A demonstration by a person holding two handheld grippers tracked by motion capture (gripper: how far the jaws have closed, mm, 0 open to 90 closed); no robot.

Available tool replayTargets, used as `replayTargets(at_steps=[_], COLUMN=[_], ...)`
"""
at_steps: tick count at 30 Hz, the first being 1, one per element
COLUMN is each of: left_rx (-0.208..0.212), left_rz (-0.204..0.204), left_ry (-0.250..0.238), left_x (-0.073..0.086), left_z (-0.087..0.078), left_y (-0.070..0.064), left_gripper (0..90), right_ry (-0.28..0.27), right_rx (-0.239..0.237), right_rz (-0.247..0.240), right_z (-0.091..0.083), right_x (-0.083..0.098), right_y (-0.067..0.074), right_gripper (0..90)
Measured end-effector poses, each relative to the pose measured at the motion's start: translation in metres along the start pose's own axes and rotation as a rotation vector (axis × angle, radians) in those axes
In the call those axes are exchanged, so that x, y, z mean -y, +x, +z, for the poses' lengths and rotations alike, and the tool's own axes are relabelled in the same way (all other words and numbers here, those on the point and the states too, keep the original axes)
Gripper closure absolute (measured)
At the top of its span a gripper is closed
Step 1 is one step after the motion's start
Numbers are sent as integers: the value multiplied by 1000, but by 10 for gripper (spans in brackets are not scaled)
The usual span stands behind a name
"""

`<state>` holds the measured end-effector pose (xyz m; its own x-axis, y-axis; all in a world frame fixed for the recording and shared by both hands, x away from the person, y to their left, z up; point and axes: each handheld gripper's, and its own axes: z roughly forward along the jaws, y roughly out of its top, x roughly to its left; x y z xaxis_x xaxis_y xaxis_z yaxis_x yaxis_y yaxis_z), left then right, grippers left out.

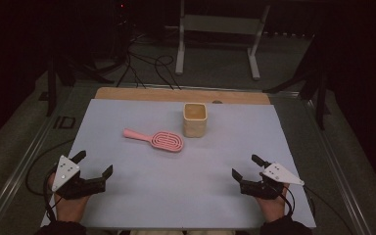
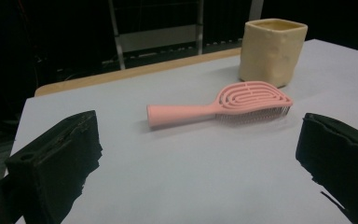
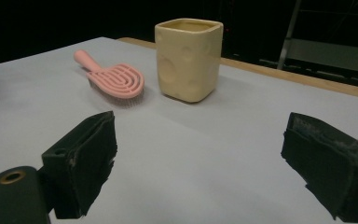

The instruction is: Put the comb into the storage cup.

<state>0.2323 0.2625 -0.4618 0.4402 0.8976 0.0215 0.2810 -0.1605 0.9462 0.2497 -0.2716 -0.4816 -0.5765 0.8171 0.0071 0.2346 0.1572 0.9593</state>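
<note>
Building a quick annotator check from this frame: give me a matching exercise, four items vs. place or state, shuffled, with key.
Column 1:
1. hairbrush
2. cup
3. left gripper
4. wooden strip

Column 2:
A. along the table's far edge
B. lying flat, handle pointing left in the high view
C. near edge of the table, jaws open, nothing between them
D. standing upright just right of the brush head

Pairs: 1-B, 2-D, 3-C, 4-A

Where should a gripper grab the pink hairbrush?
Probably by the handle of the pink hairbrush. It is slim, bare and lies flat, pointing away from the yellow cup. Coming from above with the open left gripper, jaws straddling the handle, looks easiest.
</note>
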Motion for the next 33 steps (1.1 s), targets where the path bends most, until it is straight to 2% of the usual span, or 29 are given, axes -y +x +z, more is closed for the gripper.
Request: replayTargets(at_steps=[7, 12, 20, 33], left_rx=[5, 1, -11, 14], left_rz=[-3, 23, 35, 59], left_ry=[9, 16, 38, 58], left_x=[0, -4, -12, -28], left_z=[3, 7, 16, 30], left_y=[0, -2, -1, 0], left_gripper=[3, 3, 2, 2], right_ry=[-5, -6, -12, -14], right_rx=[14, 20, 33, 36], right_rz=[-9, -5, 2, 21], right_z=[1, 0, -1, 0], right_x=[1, 2, 4, 6], right_y=[2, 3, 1, -2], right_gripper=[100, 100, 100, 100])
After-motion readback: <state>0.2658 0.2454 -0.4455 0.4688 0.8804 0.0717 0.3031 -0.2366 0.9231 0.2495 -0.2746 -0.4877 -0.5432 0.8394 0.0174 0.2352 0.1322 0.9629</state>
